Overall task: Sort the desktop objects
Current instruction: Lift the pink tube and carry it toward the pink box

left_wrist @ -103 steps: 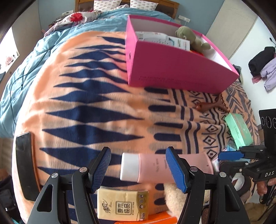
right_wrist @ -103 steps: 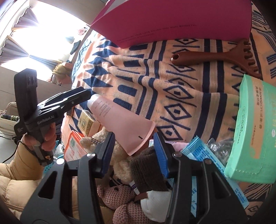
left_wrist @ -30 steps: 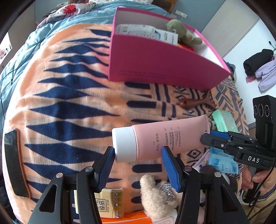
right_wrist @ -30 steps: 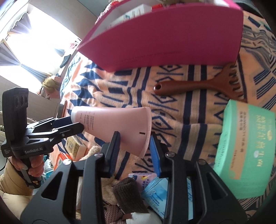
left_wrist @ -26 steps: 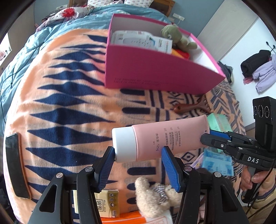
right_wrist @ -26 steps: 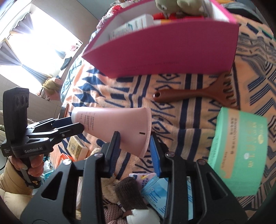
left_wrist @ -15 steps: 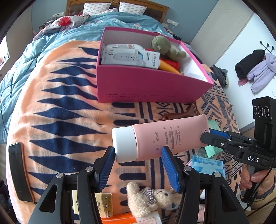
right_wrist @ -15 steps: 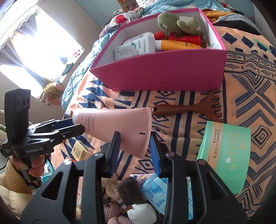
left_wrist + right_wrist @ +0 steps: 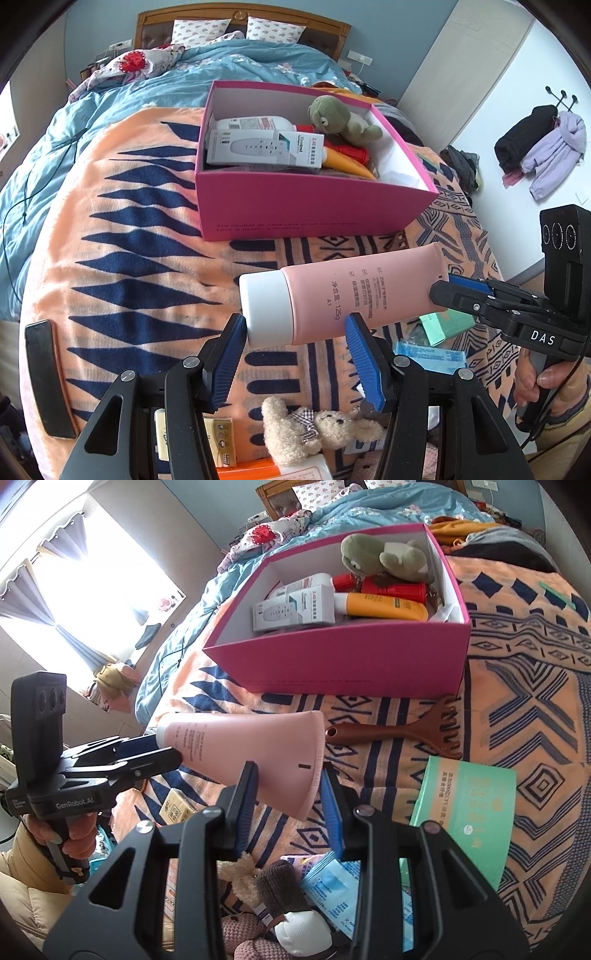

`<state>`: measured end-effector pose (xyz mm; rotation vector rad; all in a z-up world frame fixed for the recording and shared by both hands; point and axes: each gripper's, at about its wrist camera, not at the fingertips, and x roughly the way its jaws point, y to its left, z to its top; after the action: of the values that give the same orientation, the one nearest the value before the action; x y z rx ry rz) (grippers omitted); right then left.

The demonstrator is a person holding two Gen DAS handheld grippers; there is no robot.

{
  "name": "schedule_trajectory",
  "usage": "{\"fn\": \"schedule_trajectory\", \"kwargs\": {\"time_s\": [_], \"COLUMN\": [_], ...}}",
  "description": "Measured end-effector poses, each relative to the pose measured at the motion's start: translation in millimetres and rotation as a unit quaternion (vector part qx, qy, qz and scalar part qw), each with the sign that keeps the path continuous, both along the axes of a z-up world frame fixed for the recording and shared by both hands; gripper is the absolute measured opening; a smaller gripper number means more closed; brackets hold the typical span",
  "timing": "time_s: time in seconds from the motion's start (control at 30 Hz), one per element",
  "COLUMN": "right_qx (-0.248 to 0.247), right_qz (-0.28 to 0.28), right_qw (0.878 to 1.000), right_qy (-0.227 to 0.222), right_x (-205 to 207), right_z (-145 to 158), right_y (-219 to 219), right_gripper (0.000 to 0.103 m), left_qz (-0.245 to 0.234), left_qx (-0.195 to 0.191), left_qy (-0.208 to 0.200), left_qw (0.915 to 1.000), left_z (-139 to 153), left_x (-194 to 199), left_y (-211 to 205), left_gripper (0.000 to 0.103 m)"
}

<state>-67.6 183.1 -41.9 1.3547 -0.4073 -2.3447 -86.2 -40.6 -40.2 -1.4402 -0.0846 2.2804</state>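
A pink tube with a white cap (image 9: pixel 343 295) (image 9: pixel 251 753) hangs level in the air, held at both ends. My left gripper (image 9: pixel 295 332) is shut on its cap end, and my right gripper (image 9: pixel 290 781) is shut on its flat crimped end. Beyond it an open magenta box (image 9: pixel 310 210) (image 9: pixel 351 664) stands on the blanket, holding a white carton, an orange tube, a red tube and a green plush toy (image 9: pixel 340 120). The tube is nearer to me than the box, and above the blanket.
On the patterned blanket lie a brown wooden rake-shaped massager (image 9: pixel 399 734), a green carton (image 9: pixel 465 812), blue packets (image 9: pixel 343 886), a cream teddy (image 9: pixel 314 432), a yellow tissue pack (image 9: pixel 221 439) and a black phone (image 9: pixel 48 376). A hand holds each gripper handle.
Both grippers shut on the pink tube and lifted it off the blanket together. It has risen steadily, and the inside of the magenta box has come into view.
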Motion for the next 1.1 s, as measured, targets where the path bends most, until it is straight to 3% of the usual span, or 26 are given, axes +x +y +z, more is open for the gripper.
{"fn": "schedule_trajectory", "kwargs": {"time_s": [1.1], "right_qx": [0.003], "right_qz": [-0.021], "right_qw": [0.999], "right_qy": [0.047], "right_x": [-4], "right_z": [30], "right_y": [15], "right_gripper": [0.036], "left_qz": [0.006], "left_qx": [0.021], "left_qy": [0.042], "left_qw": [0.9989], "left_z": [30], "left_x": [-11], "left_y": [14], "left_gripper": [0.056]}}
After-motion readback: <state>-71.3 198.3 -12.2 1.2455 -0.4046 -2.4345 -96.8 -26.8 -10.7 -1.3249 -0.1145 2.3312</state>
